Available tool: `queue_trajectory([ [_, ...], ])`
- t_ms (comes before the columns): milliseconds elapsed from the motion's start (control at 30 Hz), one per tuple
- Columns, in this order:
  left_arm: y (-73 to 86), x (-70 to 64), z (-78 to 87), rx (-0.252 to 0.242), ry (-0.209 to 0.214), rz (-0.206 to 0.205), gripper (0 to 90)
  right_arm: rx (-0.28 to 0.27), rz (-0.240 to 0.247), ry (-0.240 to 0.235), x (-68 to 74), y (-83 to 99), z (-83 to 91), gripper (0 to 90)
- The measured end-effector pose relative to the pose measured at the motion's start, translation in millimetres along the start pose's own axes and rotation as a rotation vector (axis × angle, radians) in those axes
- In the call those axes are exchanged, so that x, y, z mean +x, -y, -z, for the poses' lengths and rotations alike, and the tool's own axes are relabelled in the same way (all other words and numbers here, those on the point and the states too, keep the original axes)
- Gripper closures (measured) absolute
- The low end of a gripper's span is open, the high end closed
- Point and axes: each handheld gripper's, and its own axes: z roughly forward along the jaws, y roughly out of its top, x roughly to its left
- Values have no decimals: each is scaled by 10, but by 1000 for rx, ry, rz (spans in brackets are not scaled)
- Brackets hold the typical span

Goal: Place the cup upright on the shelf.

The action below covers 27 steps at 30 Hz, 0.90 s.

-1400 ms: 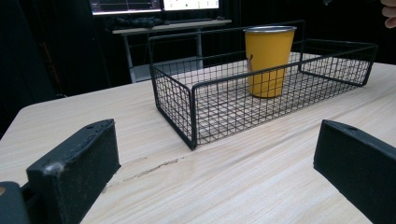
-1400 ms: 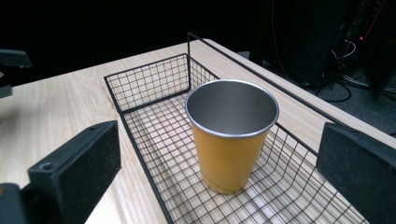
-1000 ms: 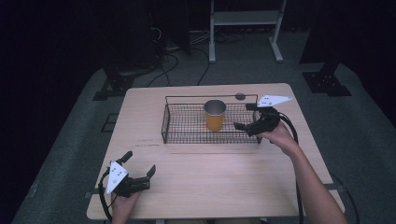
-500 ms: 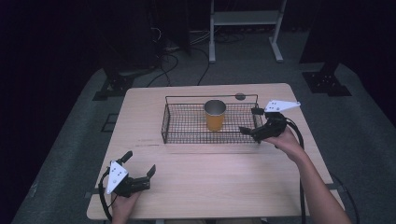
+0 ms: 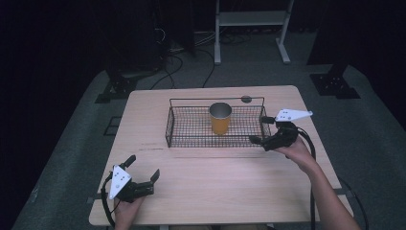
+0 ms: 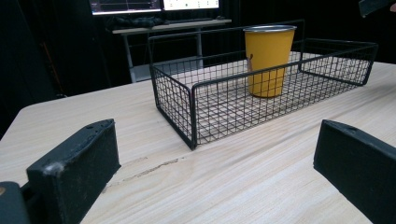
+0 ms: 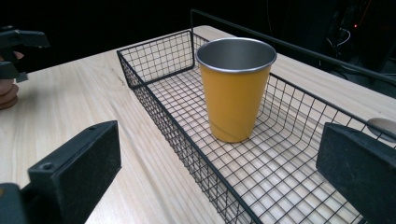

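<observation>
A yellow metal cup (image 5: 220, 118) (image 6: 268, 58) (image 7: 235, 86) stands upright in a black wire basket (image 5: 191, 139) (image 6: 194, 114) (image 7: 163, 116) on the far middle of the wooden table (image 5: 215, 182). My right gripper (image 5: 264, 129) is open at the basket's right end, jaws pointing toward the cup with nothing between them. My left gripper (image 5: 142, 170) rests open near the table's front left corner, well short of the basket, also holding nothing. From the right gripper view, the left hand and its gripper (image 7: 16, 44) show far off at the upper left.
A small round dark spot (image 5: 246, 99) lies on the table behind the basket. Bare wood stretches between the basket and the front edge. A white-framed stand (image 5: 249, 28) and cables (image 5: 191, 43) are on the floor beyond the table.
My right gripper has drawn back from above the basket's right end toward the right and nearer the front, staying open. The left gripper and cup have not moved.
</observation>
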Motion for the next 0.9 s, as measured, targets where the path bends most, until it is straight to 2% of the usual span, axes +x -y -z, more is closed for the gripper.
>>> queue_trajectory([
  [900, 1, -2, 1, -2, -1, -1, 0, 8, -18, 10, 187, 362, 195, 0],
])
